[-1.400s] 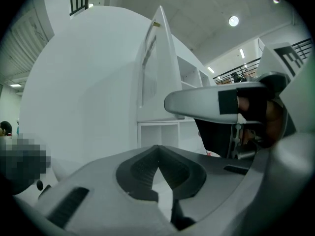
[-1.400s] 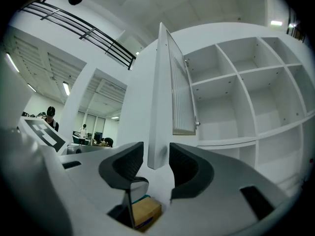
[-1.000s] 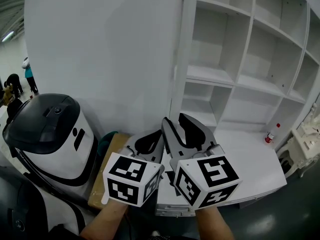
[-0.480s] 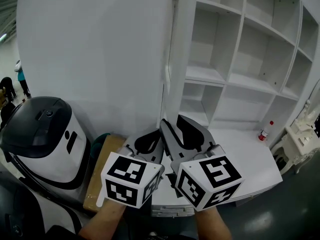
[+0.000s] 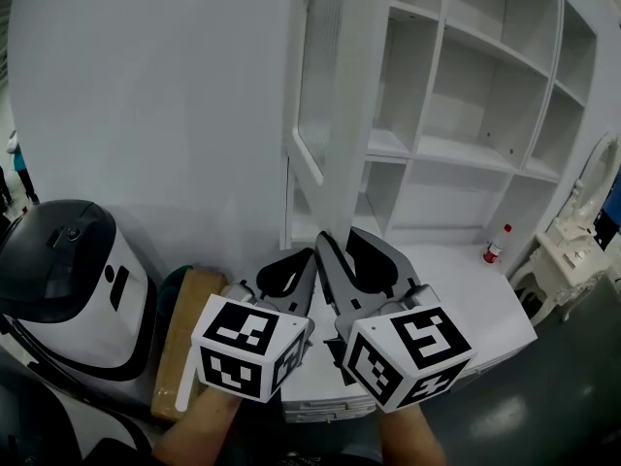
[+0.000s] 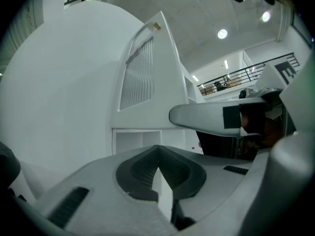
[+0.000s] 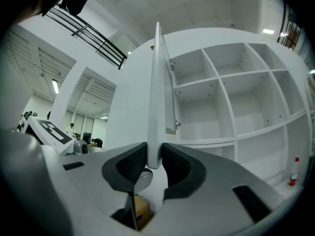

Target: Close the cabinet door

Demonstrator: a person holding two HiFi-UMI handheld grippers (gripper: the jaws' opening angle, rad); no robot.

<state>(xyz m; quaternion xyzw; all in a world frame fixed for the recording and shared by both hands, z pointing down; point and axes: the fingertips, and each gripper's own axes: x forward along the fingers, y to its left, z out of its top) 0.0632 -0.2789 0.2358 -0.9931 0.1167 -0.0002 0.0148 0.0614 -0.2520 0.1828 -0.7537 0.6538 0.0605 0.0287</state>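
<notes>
The white cabinet door [image 5: 315, 85] with its slatted panel stands partly open, hinged on the shelf unit's left post. In the right gripper view I see the cabinet door [image 7: 157, 107] edge-on, its lower free corner between the jaws. My right gripper [image 5: 338, 237] is closing, and the right gripper [image 7: 154, 154] has its pads against both faces of that edge. My left gripper [image 5: 307, 257] sits just to its left, away from the door. In its own view the left gripper [image 6: 157, 149] is shut with nothing in it, and the cabinet door [image 6: 142, 77] rises ahead.
Open white shelving [image 5: 456, 95] fills the right, above a white counter [image 5: 466, 309] with a red-capped bottle [image 5: 495, 243]. A black-and-white machine [image 5: 68, 270] and a cardboard box [image 5: 184, 328] stand at the lower left, against a white wall [image 5: 146, 115]. An ornate white table [image 5: 563, 260] is far right.
The door has swung away from the wall and now shows its slatted panel. Both grippers stayed side by side at its lower edge, and the right jaws narrowed onto it.
</notes>
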